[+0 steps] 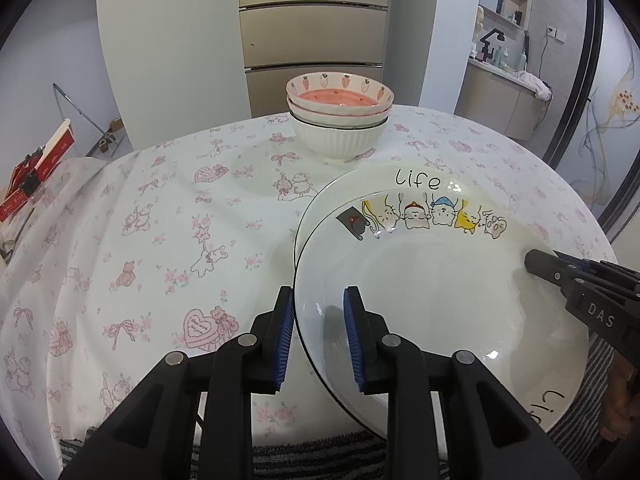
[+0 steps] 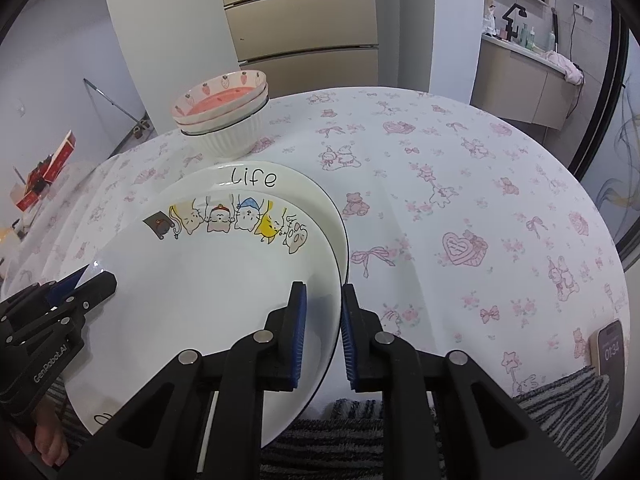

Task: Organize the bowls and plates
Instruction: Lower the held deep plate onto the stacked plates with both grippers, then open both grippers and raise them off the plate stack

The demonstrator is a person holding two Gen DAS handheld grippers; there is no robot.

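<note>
Left wrist view: left gripper (image 1: 319, 336) straddles the lower left rim of the cartoon plate (image 1: 432, 280); jaws parted, pads clear of the rim. A second plate (image 1: 316, 204) lies beneath. Bowl stack (image 1: 339, 120) stands upper centre on the counter (image 1: 160, 220).

Right wrist view: right gripper (image 2: 323, 336) jaws clamp the plate's right rim. Bowls appear stacked; plate placement appears near complete, release pending.

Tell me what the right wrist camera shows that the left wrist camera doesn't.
Only the right wrist view: a phone lying at the table's near right edge. Only the left wrist view: nothing notable beyond its own fingers straddling the top cat plate's left rim. Both: the two stacked cat plates, the stacked bowls, the floral tablecloth, and the red boxes at the left.
</note>
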